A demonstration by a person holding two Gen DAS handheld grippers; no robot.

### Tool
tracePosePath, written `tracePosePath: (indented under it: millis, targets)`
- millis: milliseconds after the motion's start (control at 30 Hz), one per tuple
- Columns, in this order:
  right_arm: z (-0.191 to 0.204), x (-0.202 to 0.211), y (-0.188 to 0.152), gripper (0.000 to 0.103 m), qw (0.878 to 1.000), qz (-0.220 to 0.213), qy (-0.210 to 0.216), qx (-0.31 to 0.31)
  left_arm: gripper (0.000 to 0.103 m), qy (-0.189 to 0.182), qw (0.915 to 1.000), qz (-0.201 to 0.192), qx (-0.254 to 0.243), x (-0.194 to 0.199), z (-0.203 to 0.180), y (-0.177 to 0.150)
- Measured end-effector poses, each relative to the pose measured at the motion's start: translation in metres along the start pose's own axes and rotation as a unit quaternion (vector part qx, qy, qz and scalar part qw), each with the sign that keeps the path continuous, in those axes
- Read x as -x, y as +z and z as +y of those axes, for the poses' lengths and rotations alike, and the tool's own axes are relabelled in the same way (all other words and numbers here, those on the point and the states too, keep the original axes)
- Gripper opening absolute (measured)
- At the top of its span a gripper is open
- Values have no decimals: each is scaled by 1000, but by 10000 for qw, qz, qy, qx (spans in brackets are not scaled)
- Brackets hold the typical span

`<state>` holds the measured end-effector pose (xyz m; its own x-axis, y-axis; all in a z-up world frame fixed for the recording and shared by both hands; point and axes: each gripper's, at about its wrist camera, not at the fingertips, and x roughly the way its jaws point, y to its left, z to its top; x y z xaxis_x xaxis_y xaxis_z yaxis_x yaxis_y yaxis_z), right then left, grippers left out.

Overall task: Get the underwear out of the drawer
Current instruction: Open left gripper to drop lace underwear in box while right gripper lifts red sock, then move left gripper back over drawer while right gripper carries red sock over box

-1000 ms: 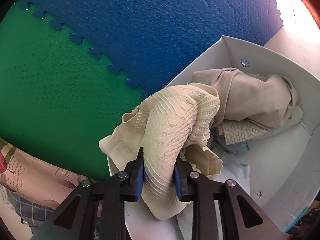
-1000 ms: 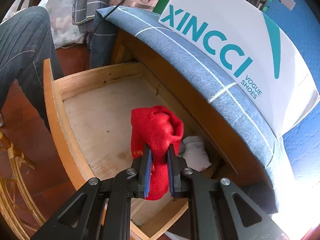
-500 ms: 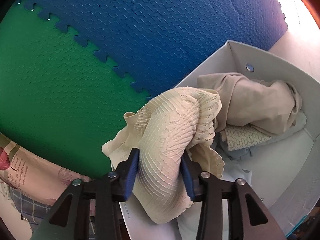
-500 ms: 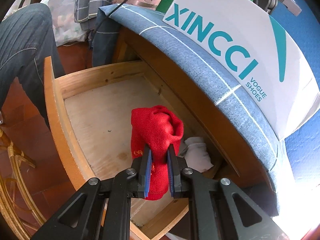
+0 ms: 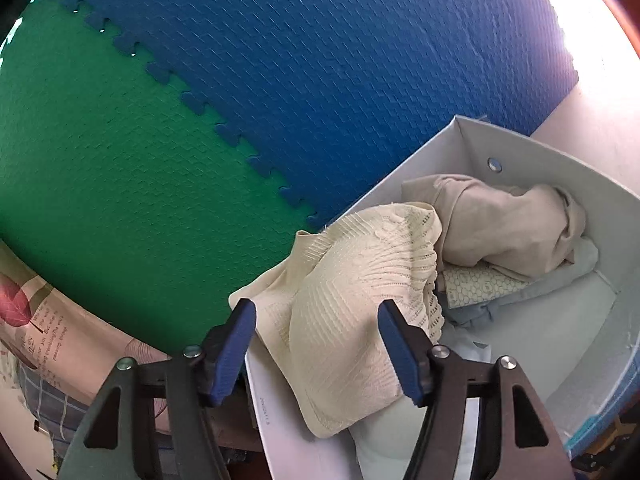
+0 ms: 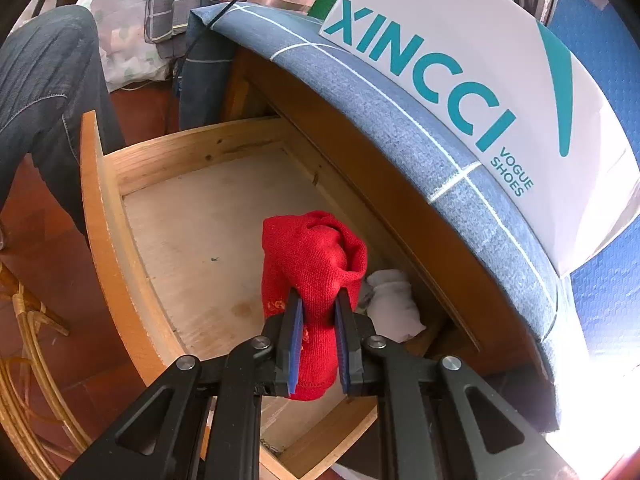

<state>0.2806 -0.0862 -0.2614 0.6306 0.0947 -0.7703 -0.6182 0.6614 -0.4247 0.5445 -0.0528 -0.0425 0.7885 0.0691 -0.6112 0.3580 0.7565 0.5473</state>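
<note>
Release: left gripper [image 5: 316, 336] has let go of the cream lace underwear [image 5: 352, 312]; a second ago its blue pads were pinched into the fabric, now they stand apart on either side of it and the jaws are opening wider, neither pad pressing the cloth.
Cream piece: slumped where it was set down, draped over the near rim of the white box [image 5: 560, 184], part inside and a flap hanging out over the edge toward the green mat [image 5: 100, 160].
Box contents: a beige garment [image 5: 500, 232] bunched at the far end, a honeycomb-print piece [image 5: 480, 284] and something pale blue under it.
Meaning: one more piece looks delivered, and the left hand is free; the overhanging flap could slide out, though the bulk seems to sit inside.
Right gripper: right gripper [image 6: 318, 336] unchanged from a second ago, jaws pressed tight on the red underwear [image 6: 316, 264], which stands bunched above the pads and hangs below them.
Red piece: held up over the open wooden drawer [image 6: 96, 200], clear of its floor, so lifted but not yet carried to the box.
Drawer: bare plywood bottom apart from a small white bundle [image 6: 392, 300] in the far corner under the blue-covered top [image 6: 400, 128]; I cannot tell whether it is underwear.
Remaining: my guess is the red piece goes to the box next, then the white bundle is all that is left.
Bystander: a leg in jeans [image 6: 36, 80] beside the drawer.
</note>
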Motion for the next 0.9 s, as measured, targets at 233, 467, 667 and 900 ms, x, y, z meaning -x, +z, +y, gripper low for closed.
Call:
tracePosePath:
  millis: [233, 467, 667, 900]
  targets:
    - [1, -1, 0, 13, 10000, 1, -13, 42, 65, 415, 9984, -216, 304, 20, 21, -10]
    - [2, 0, 0, 13, 10000, 6, -22, 24, 67, 739, 9948, -306, 626, 42, 42, -38]
    - [5, -4, -1, 13, 9999, 66, -21, 117, 72, 872, 9919, -330, 858, 58, 65, -81]
    - [5, -9, 1, 13, 9997, 154, -38, 199, 72, 1015, 9881, 32, 1158, 49, 93, -135]
